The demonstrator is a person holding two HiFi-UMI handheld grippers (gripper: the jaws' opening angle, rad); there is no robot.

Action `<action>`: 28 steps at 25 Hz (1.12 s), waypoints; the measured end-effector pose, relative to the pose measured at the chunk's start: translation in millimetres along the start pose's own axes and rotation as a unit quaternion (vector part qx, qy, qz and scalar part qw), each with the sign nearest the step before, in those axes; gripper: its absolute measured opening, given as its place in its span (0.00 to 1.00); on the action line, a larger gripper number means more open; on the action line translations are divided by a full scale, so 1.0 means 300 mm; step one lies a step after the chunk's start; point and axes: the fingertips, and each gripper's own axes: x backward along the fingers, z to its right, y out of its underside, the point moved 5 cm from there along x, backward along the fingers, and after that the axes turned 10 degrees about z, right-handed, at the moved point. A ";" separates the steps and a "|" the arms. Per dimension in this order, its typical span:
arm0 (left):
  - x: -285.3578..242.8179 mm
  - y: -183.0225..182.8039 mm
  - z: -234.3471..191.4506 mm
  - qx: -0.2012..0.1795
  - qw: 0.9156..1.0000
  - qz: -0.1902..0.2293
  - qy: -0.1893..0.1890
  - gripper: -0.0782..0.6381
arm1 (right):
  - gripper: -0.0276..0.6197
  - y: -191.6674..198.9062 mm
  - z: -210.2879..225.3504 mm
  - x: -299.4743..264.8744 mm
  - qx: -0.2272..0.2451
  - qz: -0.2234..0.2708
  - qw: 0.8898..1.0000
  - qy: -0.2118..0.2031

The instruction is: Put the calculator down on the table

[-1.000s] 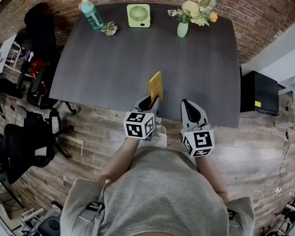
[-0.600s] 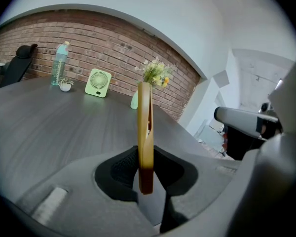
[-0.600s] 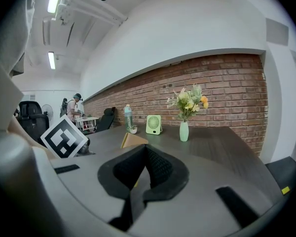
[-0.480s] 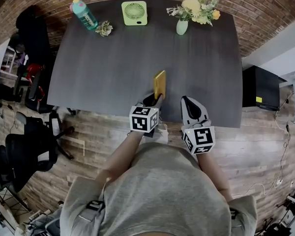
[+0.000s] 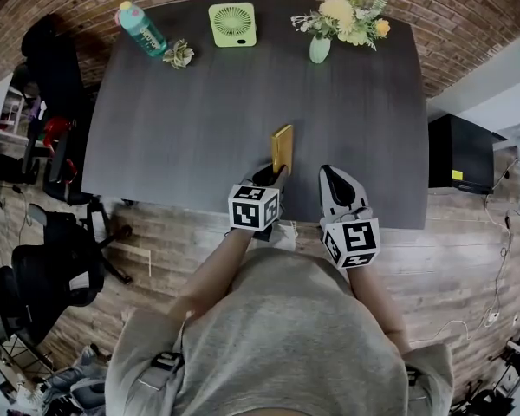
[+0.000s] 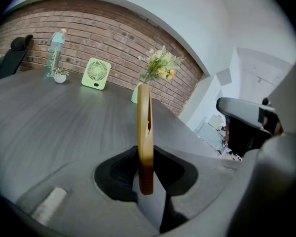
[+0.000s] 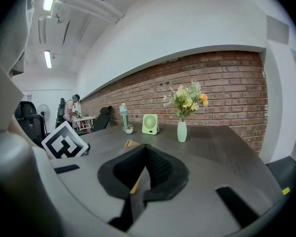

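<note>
Nearest the person, the left tongs [image 5: 267, 178] are clamped on the lower end of the calculator [image 5: 282, 148]. It is a thin yellow slab held on edge, tilted up over the near margin of the tabletop [image 5: 191, 120] and apparently not yet resting on it. The right tongs [image 5: 336, 180], just beside, are closed and empty. Judged by its form, the calculator is light, rigid and smooth-cased. A pinch across its flat faces near one end suits it, though the hard shell may pivot if the clamp loosens. At the far edge stand a vase of flowers [image 5: 319, 49], a green fan [image 5: 232, 24] and a bottle [image 5: 140, 29].
</note>
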 end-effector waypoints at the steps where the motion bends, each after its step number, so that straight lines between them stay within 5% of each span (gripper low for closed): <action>1: -0.004 -0.002 -0.001 0.001 1.000 -0.001 0.001 0.23 | 0.05 0.002 0.001 -0.006 -0.001 0.000 1.000 0.000; 22: -0.105 -0.033 -0.084 0.064 0.998 -0.016 -0.017 0.26 | 0.05 0.021 0.013 -0.061 -0.007 -0.008 1.000 -0.003; 28: -0.127 -0.037 -0.095 0.054 0.998 -0.023 -0.024 0.27 | 0.05 0.022 0.022 -0.072 -0.008 -0.011 1.000 -0.004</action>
